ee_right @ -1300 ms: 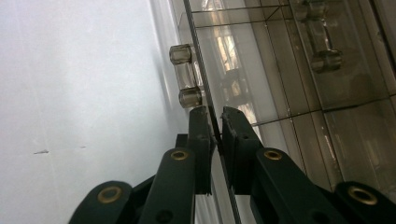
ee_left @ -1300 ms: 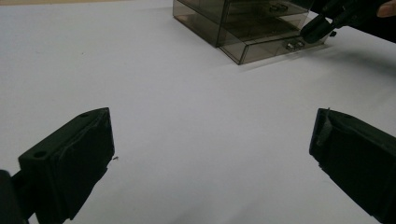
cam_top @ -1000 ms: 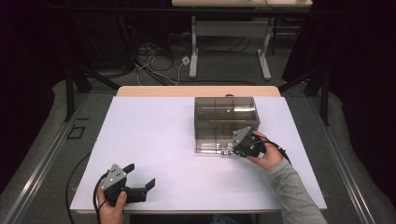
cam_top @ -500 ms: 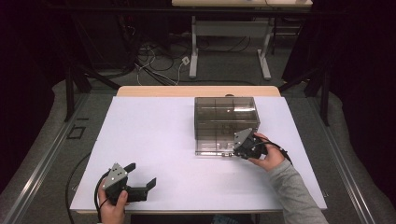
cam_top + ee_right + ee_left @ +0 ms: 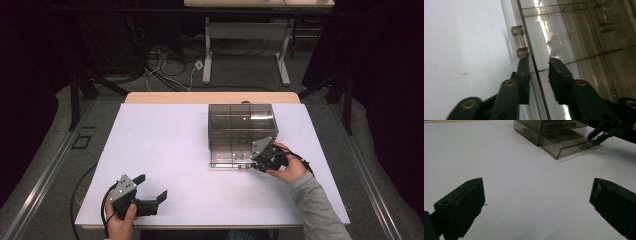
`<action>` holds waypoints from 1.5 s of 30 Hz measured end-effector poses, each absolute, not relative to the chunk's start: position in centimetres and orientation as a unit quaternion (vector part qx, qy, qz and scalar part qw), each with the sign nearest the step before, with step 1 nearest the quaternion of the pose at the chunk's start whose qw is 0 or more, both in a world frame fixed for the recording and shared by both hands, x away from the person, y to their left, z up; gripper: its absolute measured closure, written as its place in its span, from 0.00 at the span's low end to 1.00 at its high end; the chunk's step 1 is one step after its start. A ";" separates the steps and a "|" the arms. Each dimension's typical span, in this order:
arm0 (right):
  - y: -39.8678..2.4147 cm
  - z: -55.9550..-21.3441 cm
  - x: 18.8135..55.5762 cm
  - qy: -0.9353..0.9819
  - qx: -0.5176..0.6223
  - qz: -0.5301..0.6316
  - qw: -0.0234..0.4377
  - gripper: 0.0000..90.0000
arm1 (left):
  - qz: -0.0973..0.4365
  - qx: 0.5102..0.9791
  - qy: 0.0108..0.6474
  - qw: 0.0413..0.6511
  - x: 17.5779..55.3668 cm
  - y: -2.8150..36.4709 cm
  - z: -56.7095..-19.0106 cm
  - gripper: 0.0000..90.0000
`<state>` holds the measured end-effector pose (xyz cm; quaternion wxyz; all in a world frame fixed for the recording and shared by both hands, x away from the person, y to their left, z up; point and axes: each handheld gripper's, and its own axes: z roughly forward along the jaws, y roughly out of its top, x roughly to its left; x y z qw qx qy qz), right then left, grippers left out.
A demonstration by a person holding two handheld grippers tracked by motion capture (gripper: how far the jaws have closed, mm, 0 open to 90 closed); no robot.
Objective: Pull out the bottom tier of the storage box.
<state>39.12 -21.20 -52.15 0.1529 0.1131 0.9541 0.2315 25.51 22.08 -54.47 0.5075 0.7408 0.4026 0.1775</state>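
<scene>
Smoky clear plastic makes up the drawer box (image 5: pixel 242 134), which stands on the white desk (image 5: pixel 165 150) at about one o'clock from its centre, its bottom drawer (image 5: pixel 570 143) drawn out a little toward the near edge. The right hand-held gripper (image 5: pixel 256 163) sits at that drawer's front, at its small knob handle (image 5: pixel 519 41); its jaws have just been opening, and in the right gripper view they stand parted astride the drawer's front wall, one tip just under the handle, pressing nothing. The left hand-held gripper (image 5: pixel 150 192) rests at about seven o'clock, jaws spread wide with only bare desk between them. I judge the box light, stiff and slippery, liable to skid or crack under a hard squeeze; the handle looks the surest place to pinch, pulling straight along the drawer's slide.
</scene>
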 end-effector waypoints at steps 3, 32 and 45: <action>-21.3 -51.9 39.1 0.950 0.123 0.237 0.159 0.69 | 0.175 0.740 0.403 0.509 25.5 22.1 -54.5 0.00; -23.7 -50.2 37.2 0.867 0.287 0.347 0.212 0.46 | 0.167 0.745 0.393 0.513 26.4 21.5 -54.4 0.00; -23.5 -49.9 36.4 0.844 0.316 0.356 0.247 0.41 | 0.162 0.745 0.392 0.516 26.6 21.3 -54.4 0.00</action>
